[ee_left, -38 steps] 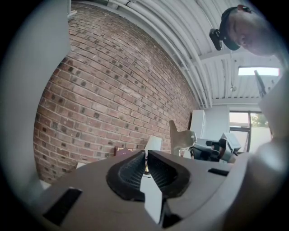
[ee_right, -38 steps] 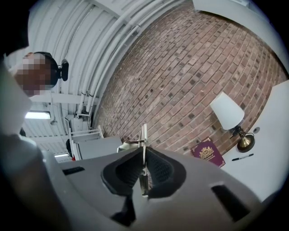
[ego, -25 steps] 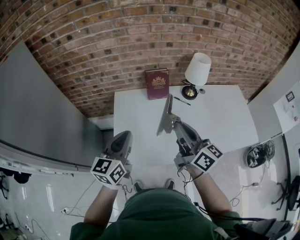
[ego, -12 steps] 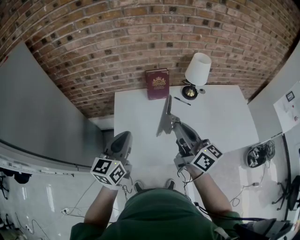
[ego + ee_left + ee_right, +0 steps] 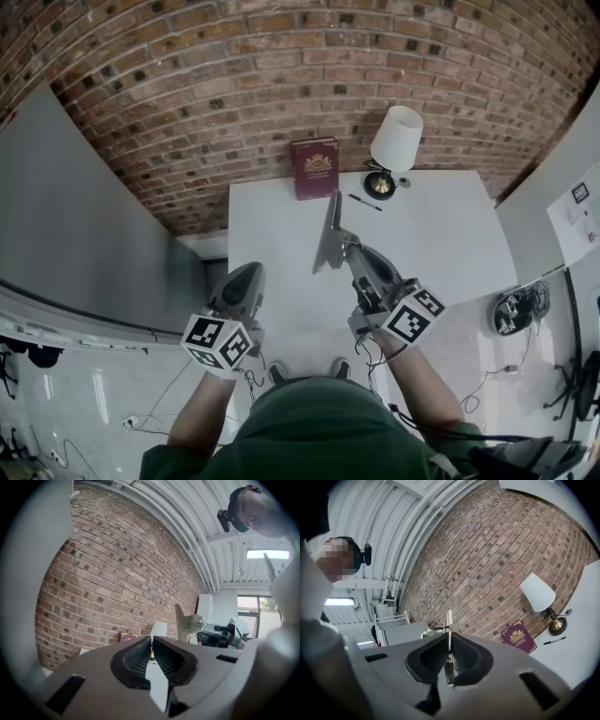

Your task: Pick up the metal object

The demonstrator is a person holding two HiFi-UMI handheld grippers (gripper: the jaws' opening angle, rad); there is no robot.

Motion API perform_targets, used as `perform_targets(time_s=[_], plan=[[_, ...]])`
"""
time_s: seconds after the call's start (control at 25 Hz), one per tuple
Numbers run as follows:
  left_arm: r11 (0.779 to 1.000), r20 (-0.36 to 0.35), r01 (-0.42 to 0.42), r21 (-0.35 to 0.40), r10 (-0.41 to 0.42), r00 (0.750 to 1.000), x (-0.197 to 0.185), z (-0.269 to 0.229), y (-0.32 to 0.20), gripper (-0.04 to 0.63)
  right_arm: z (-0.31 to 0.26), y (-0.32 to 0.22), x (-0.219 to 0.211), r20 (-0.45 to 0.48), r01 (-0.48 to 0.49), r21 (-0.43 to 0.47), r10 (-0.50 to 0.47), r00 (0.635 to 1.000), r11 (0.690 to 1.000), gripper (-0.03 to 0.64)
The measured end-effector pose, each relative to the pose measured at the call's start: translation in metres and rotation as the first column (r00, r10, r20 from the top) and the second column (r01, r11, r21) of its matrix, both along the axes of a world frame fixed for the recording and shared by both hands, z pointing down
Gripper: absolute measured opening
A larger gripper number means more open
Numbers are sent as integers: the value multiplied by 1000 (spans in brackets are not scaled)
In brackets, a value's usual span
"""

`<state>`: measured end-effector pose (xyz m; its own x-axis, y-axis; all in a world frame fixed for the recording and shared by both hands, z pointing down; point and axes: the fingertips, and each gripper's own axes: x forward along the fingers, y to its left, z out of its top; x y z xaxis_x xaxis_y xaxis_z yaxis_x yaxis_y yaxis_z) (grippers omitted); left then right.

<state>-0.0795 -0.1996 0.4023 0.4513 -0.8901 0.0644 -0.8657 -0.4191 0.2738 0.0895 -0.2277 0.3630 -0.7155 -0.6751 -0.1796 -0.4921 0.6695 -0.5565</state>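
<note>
over white table (image 5: 431, 234), right hand-held gripper (image 5: 350, 245) clamps metal object (image 5: 330, 230)

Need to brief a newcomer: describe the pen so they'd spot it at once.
Find the white table against the brick wall, then the lamp at its far edge. The pen lies by the lamp's base: thin and dark, far slimmer than the red book.

Metal object (image 5: 330, 234): thin grey sheet metal, dull brushed sheen. Right gripper (image 5: 449, 660) and left gripper (image 5: 151, 653): matt grey plastic shells, black ribbed rubbery pads (image 5: 468, 658). Table (image 5: 441, 253): smooth matt white. Wall (image 5: 281, 75) at 12 o'clock: rough red brick. Book (image 5: 314, 168): maroon cover, gilt stamp. Lamp (image 5: 396, 136) at 1 o'clock: matt white shade, glossy brass base.
</note>
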Motion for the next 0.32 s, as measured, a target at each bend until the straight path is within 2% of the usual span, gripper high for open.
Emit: perform_targets(time_s=[0.32], plan=[[1000, -2, -3, -2, 3, 1000, -2, -2, 0, 15, -2, 1, -2, -7, 0, -2, 0, 1000, 1000, 17]])
